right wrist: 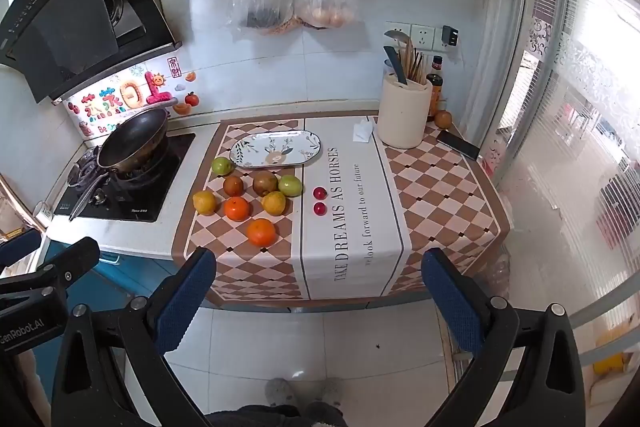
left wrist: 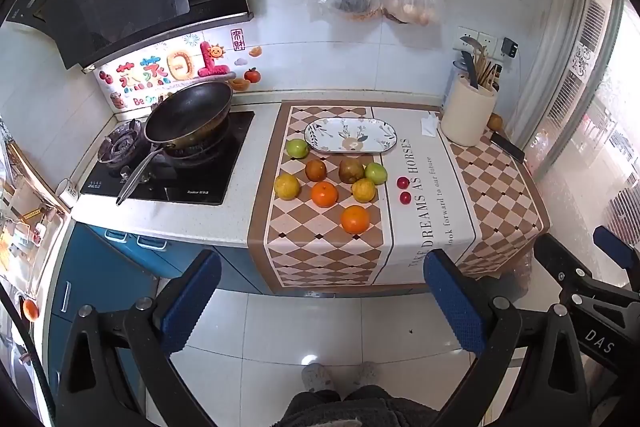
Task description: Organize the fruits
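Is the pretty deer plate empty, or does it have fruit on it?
Empty. The deer plate shows only its painted pattern, and every fruit sits in front of it on the checkered cloth.

The left hand-held gripper hangs with jaws spread wide above the floor, short of the surface. On the checked cloth, loose fruits lie beside an oval plate.

Glossy ceramic plate on matt checkered cloth.
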{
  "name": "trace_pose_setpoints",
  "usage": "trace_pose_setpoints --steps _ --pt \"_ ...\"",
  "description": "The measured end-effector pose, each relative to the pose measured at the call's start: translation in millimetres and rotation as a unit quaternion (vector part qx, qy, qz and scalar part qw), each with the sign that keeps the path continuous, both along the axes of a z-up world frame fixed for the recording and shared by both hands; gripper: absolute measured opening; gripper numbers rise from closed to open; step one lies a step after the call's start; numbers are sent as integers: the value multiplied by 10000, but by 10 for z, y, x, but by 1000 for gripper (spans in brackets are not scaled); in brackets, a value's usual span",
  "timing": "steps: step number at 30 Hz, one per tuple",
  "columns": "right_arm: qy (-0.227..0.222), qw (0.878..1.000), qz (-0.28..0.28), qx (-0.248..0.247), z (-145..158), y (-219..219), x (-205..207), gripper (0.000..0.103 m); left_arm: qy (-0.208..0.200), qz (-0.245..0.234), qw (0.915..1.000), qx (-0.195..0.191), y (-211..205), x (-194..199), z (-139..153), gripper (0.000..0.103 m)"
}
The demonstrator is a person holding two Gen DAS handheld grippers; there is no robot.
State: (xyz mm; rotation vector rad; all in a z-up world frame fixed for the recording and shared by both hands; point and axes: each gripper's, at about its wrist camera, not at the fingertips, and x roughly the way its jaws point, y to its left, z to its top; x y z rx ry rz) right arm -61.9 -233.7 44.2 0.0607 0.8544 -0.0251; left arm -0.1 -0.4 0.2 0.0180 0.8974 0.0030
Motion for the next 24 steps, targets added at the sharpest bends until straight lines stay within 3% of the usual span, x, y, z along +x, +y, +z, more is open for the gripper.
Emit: trace_pose_setpoints --steps 24 --pt "-17 10000 0 46 89 -131 3 103 17 -7 10000 -56 6 2 -2 103"
